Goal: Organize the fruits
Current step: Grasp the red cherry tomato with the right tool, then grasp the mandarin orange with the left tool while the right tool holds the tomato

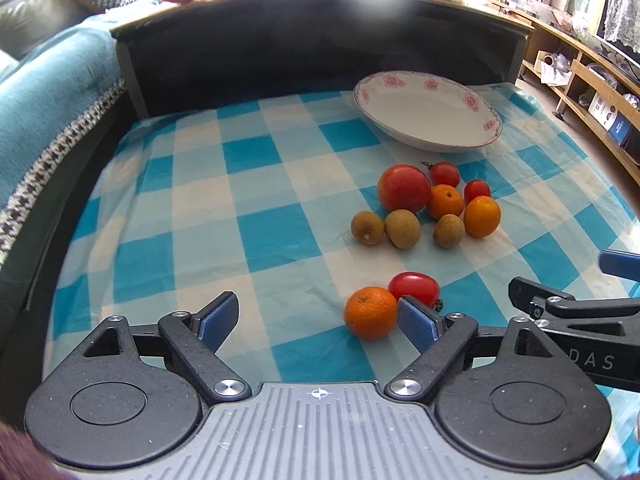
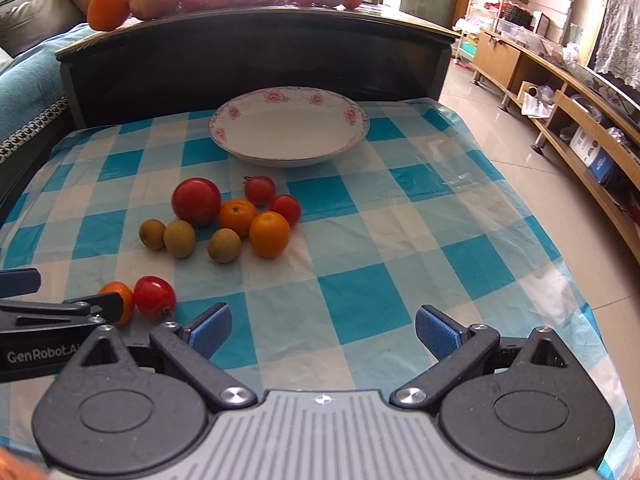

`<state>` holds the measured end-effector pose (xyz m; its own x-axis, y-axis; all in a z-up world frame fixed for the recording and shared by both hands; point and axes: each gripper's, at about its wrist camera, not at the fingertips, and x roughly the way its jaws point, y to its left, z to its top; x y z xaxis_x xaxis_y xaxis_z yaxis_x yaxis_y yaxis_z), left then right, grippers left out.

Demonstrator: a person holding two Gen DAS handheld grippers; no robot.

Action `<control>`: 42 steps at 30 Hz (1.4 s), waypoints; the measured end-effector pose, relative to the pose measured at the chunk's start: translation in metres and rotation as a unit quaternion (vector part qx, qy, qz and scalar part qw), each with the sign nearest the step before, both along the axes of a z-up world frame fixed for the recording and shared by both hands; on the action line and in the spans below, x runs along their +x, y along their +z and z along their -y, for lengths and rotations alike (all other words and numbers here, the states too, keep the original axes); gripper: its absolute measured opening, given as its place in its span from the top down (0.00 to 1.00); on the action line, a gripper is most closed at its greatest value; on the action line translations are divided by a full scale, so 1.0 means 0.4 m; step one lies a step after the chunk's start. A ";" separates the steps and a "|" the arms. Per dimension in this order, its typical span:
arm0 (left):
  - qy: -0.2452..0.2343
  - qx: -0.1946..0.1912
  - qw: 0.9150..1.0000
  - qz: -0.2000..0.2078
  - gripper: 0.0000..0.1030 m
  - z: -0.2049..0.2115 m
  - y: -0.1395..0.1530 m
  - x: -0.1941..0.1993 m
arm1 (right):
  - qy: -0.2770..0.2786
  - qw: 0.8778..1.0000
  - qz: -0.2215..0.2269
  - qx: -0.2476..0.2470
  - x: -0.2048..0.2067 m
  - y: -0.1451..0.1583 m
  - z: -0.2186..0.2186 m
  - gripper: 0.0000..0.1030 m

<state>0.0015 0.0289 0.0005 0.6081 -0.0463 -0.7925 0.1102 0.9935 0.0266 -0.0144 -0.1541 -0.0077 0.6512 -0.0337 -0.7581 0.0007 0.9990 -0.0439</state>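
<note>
Blue-padded fingers of the left gripper (image 1: 318, 318) spread wide at the bottom of its own view, holding nothing; its right pad sits just beside a small orange (image 1: 371, 313), with a red tomato (image 1: 414, 288) right behind. From the right wrist view that orange (image 2: 124, 302) is half hidden behind the left gripper's arm at lower left. The right gripper (image 2: 323, 330) is also wide and bare, over checked cloth (image 2: 360, 292). Mid-frame lies the fruit cluster (image 2: 224, 220); above it, the flowered plate (image 2: 288, 126) holds nothing.
</note>
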 end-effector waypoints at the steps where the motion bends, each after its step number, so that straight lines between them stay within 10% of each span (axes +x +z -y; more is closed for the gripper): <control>1: -0.001 0.002 1.000 0.004 0.12 -0.005 0.003 -0.001 | 0.008 1.000 0.001 0.002 0.001 0.001 -0.003 0.03; 13: -0.006 -0.006 1.000 0.021 0.13 -0.064 0.035 -0.022 | 0.146 0.989 -0.014 0.034 0.029 -0.020 -0.087 0.49; 26: -0.013 -0.037 0.999 0.009 0.11 -0.080 0.023 -0.015 | 0.295 0.955 -0.028 0.019 0.072 -0.034 -0.160 0.58; 42: -0.060 -0.051 0.997 -0.004 0.14 -0.033 -0.011 0.010 | 0.282 0.955 -0.071 0.052 0.119 -0.058 -0.109 0.68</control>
